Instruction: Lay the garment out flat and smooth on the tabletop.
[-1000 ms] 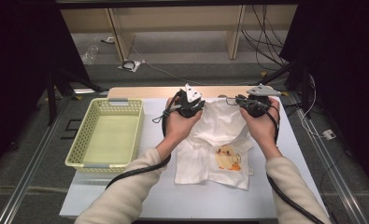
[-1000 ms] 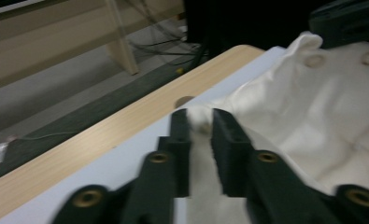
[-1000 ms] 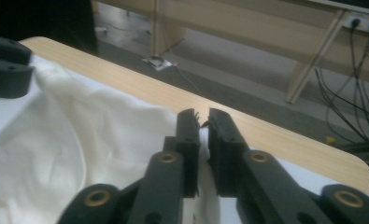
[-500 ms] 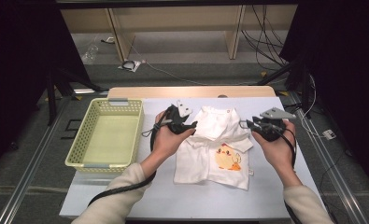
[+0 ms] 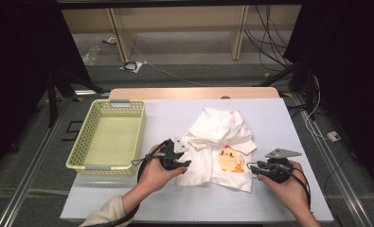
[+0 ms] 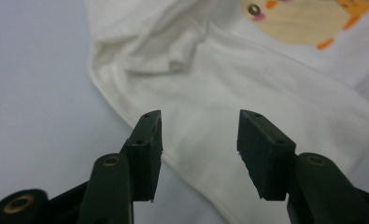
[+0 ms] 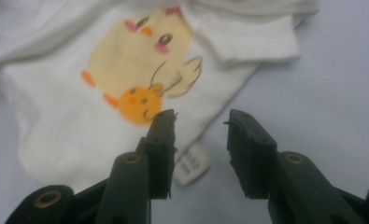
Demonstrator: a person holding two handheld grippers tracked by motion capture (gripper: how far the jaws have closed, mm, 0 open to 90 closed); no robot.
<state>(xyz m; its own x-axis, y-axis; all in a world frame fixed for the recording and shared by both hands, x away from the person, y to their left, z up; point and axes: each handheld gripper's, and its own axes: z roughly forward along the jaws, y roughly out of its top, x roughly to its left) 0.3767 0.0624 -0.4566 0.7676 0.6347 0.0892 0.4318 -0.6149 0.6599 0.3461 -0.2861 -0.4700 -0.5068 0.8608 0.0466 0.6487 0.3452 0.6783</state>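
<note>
A small white shirt [image 5: 220, 144] with a yellow chick print [image 5: 230, 161] lies spread on the white table. My left gripper [image 5: 187, 164] hovers at the shirt's near-left hem. It is open; its jaws have just been closing a little over the hem edge [image 6: 173, 163], pinching nothing. My right gripper [image 5: 251, 168] is at the shirt's near-right corner. It is open too; its jaws have just been widening over the corner by a small sewn label [image 7: 191, 165], not gripping the cloth. The chick print [image 7: 140, 60] lies just beyond them.
A pale yellow-green mesh basket [image 5: 78, 156] stands empty on the table's left side, close to my left hand. Bare table [image 5: 165, 113] lies between basket and shirt. Beyond the table's wooden far edge are floor cables and shelf legs.
Both hands came from the table's far side toward the near edge and lower. The shirt, bunched under the grippers before, was let go and lies spread out. Both grippers' jaws stand wider.
</note>
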